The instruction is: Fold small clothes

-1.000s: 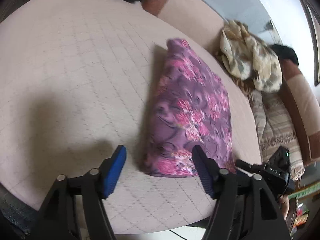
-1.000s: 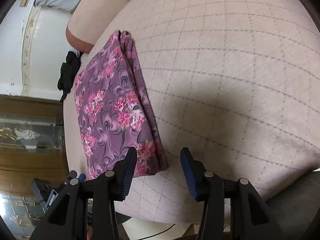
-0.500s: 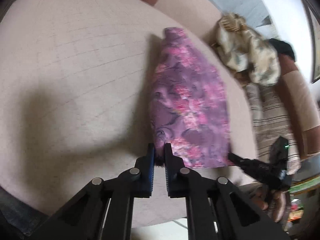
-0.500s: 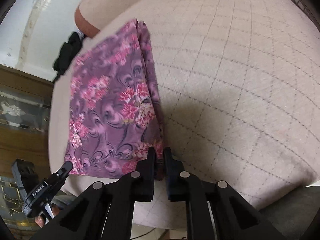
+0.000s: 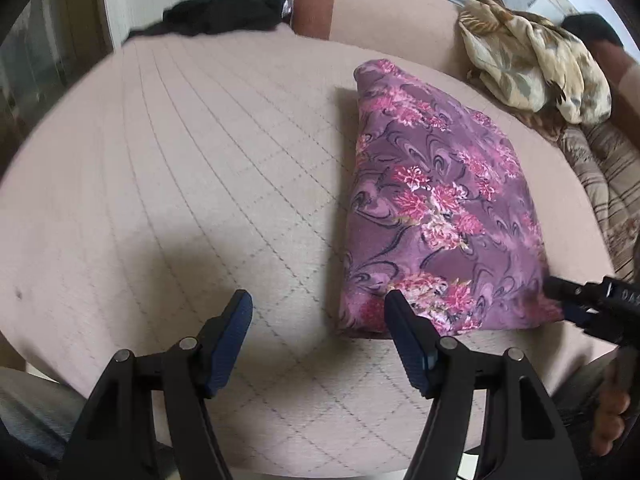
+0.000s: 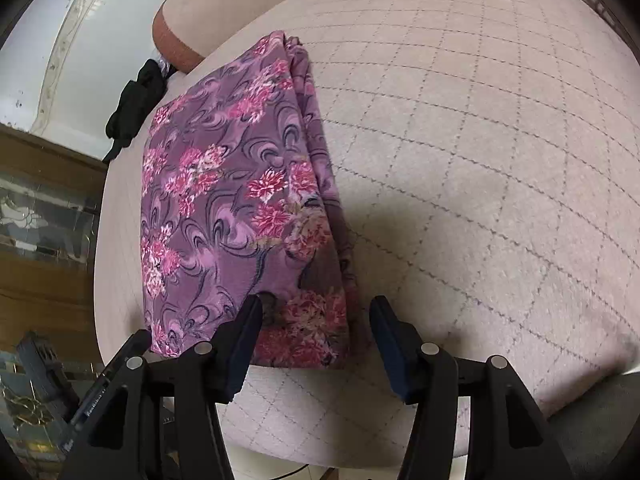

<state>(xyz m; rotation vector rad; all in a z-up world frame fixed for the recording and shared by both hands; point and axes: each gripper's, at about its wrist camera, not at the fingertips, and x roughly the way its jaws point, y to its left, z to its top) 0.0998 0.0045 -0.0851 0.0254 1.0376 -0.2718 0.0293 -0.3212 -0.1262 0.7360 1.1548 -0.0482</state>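
Both grippers stand at the near edge of the quilted cushion surface [image 5: 160, 184], jaws wide and holding nothing. The left gripper [image 5: 318, 332] sits low, pointing away from the person; its right finger overlaps the near left corner of the purple floral garment [image 5: 436, 208] in view, but contact cannot be confirmed. The right gripper [image 6: 316, 336] straddles the garment's near right corner [image 6: 316, 320], jaws spread on either side of it and not closed. In the left wrist view the right gripper's tip appears at the garment's near right edge.

Progress, as judged: the garment lies as a flat, long panel running from near to far, with stacked layers visible along its right edge, so at least one lengthwise fold appears done. It looks long for a finished bundle; a further fold bringing the near end toward the far end probably remains. The open jaws at both near corners suit either a release or a fresh grasp; which cannot be told.

Further off, a black cloth [image 5: 224, 12] lies at the far left, and a crumpled beige patterned cloth [image 5: 532, 56] rests on the backrest [image 5: 392, 4] at far right.
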